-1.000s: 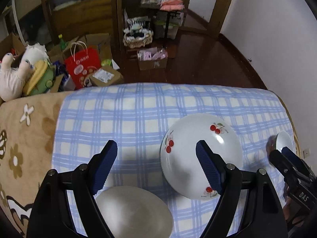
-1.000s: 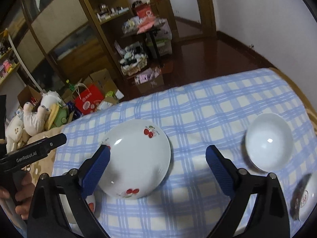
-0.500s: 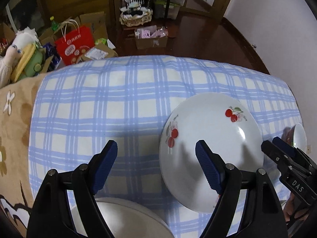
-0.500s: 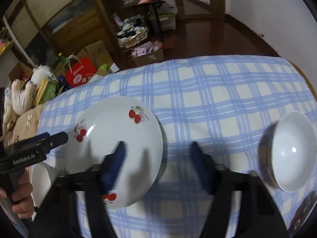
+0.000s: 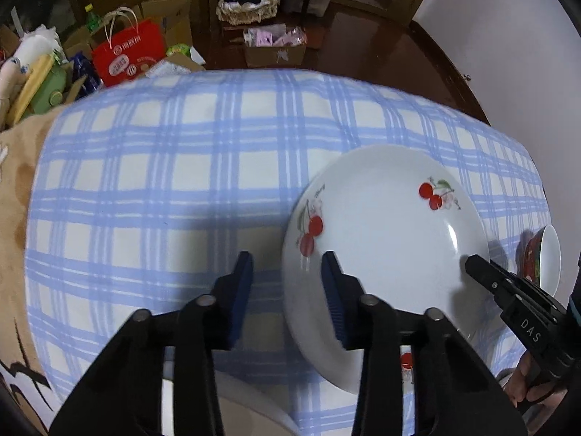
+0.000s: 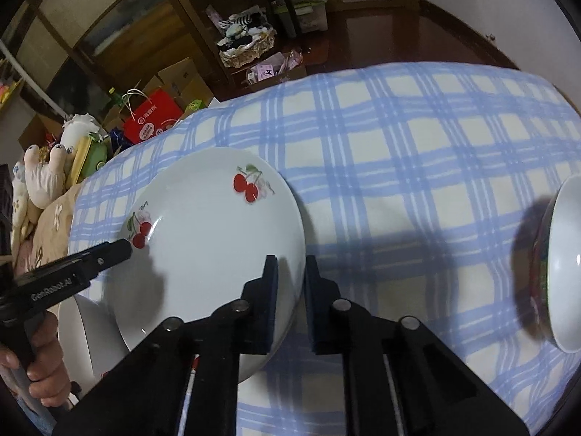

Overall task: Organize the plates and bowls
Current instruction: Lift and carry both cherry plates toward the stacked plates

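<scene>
Plate (image 6: 214,243) on checked cloth (image 5: 163,189), rim straddled on opposite sides by narrowed left gripper (image 5: 287,292) and right gripper (image 6: 290,299), not yet clamped. Glazed, stiff, slippery, breakable: best pinched at rim, lifted level.

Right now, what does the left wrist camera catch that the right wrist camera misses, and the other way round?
Only the left wrist view shows the left hand-held gripper straddling the near left rim of the cherry plate, jaws still apart, plus part of a plain white dish at the bottom edge.

Only the right wrist view shows the right hand-held gripper closing around the plate's right rim, and the person's hand.

Both show the plate, the blue checked cloth, the white bowl and the red bag.
</scene>
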Motion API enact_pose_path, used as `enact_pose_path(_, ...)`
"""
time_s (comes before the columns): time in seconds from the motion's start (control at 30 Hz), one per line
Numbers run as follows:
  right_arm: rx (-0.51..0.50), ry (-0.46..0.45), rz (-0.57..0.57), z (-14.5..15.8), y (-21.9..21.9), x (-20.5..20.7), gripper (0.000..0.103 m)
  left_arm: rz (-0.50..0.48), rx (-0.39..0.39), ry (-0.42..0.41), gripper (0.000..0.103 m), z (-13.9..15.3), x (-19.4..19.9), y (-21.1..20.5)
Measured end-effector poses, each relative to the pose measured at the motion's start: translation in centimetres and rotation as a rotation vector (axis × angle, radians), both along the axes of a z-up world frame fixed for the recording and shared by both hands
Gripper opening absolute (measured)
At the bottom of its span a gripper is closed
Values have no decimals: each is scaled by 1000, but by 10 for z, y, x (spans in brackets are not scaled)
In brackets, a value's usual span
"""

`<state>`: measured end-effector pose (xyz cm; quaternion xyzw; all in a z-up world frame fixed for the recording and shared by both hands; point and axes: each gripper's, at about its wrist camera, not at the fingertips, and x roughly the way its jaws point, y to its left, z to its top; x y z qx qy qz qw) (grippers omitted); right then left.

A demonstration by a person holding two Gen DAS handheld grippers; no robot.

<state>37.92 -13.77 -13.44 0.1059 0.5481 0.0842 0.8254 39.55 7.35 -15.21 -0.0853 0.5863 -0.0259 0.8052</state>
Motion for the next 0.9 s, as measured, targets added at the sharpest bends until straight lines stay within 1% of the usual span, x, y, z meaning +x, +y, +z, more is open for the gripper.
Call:
enact_pose_path(0.03, -5, 0, 4, 0, 1, 0, 11, 2, -2, 7, 23, -3, 1, -1)
enact_pose_path(0.07, -8, 1, 8, 0, 1, 0, 11, 3, 5, 6, 21, -6, 2, -2)
enact_pose_path(0.17, -17, 7, 20, -1, 2, 2, 11, 11, -21, 2, 20, -14, 2, -6)
enact_pose_path(0.23, -10, 11, 16, -2, 1, 4, 11, 9, -4, -10, 20, -14, 1, -7)
enact_pose_path(0.3, 4, 12, 13, -3, -1, 6, 11, 6, -5, -22, 19, -14, 0, -7)
enact_pose_path(0.47, 5, -5, 25, -3, -2, 4, 12, 3, -26, -62, 16, -6, -4, -5)
enact_pose_path(0.5, 1, -12, 26, -2, -2, 1, 12, -14, -22, -66, 16, -5, -4, -6)
enact_pose_path(0.63, -19, -28, 31, 4, -1, -7, 12, -20, -27, -63, 16, -2, -2, -5)
enact_pose_path(0.77, -9, -44, 22, 13, -5, -16, 12, -29, -11, -84, 15, 11, -8, -11)
enact_pose_path(0.9, -7, -63, 11, 27, -10, -25, 12, -46, -33, -87, 15, 24, -15, -13)
